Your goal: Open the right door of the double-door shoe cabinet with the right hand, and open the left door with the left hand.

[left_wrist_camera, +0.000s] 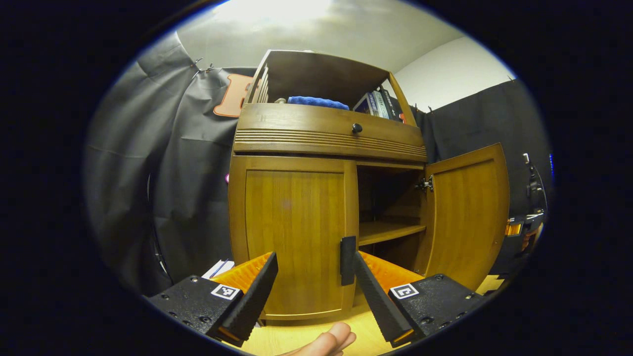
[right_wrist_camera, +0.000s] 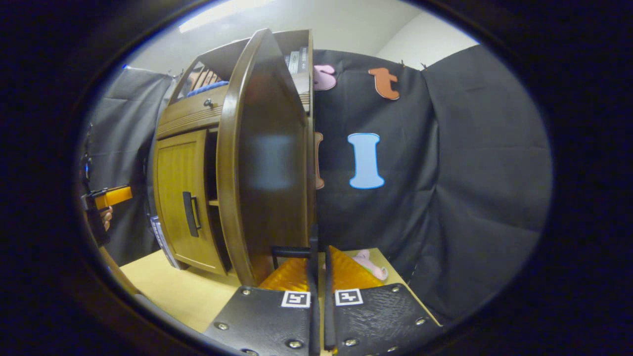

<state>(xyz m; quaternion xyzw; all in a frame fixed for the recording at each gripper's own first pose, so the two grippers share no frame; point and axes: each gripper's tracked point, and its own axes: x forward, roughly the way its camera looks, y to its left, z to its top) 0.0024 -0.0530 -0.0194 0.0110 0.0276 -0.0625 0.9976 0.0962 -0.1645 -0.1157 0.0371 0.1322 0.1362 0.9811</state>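
The double-door shoe cabinet (left_wrist_camera: 326, 198) stands on a pale wooden table (left_wrist_camera: 306, 341), two doors, one apiece. Right door (left_wrist_camera: 467, 212) swung wide; left door (left_wrist_camera: 294, 232) flush shut, its dark handle (left_wrist_camera: 347, 260) untouched. Inside the opened half, one bare shelf (left_wrist_camera: 388, 230). Above, one drawer with a round knob (left_wrist_camera: 356, 128); the open top compartment holds a blue folded cloth (left_wrist_camera: 318, 102) and a row of books (left_wrist_camera: 381, 105). The left gripper (left_wrist_camera: 311, 282) hovers before the left door, fingers spread wide, the handle near its right finger. In the right gripper view, the right gripper (right_wrist_camera: 316, 267) has its fingers nearly together at the right door's edge (right_wrist_camera: 311, 237), apparently pinching it; contact is hard to confirm. Something pink (right_wrist_camera: 368, 264) lies beyond.
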